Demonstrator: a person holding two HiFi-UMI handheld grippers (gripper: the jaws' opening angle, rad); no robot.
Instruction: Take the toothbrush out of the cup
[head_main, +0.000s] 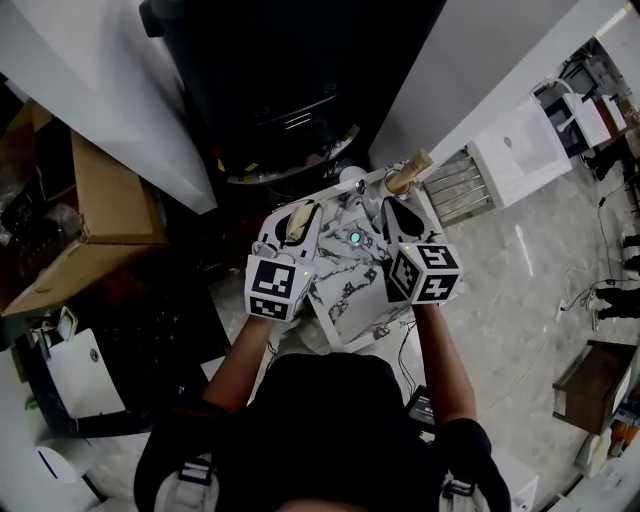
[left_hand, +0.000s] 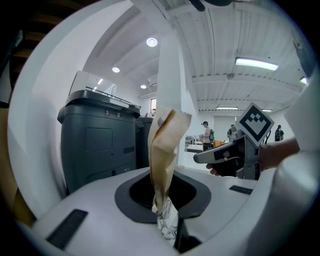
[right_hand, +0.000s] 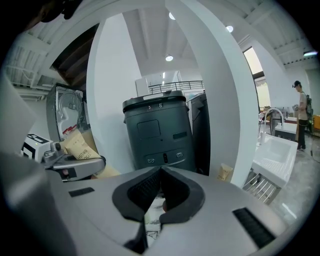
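Note:
A toothbrush in a tan paper wrapper (left_hand: 165, 160) stands upright between the jaws of my left gripper (left_hand: 165, 200), which is shut on its lower end. From the head view, the wrapped toothbrush (head_main: 294, 225) and left gripper (head_main: 297, 215) hang over the marble-patterned tray (head_main: 345, 290). A tan paper cup (head_main: 408, 172) sits at the tray's far right corner, just beyond my right gripper (head_main: 393, 210). The right gripper (right_hand: 159, 177) is shut with nothing in it. The cup (right_hand: 225, 172) shows to its right, apart from the jaws. The left gripper (right_hand: 70, 162) with the wrapped toothbrush (right_hand: 80, 146) appears at the left.
A dark grey bin (right_hand: 160, 132) stands straight ahead between white pillars (right_hand: 220, 90). A cardboard box (head_main: 90, 215) lies to the left. A white sink unit (head_main: 520, 150) and a wire rack (head_main: 455, 185) are to the right. People stand far off.

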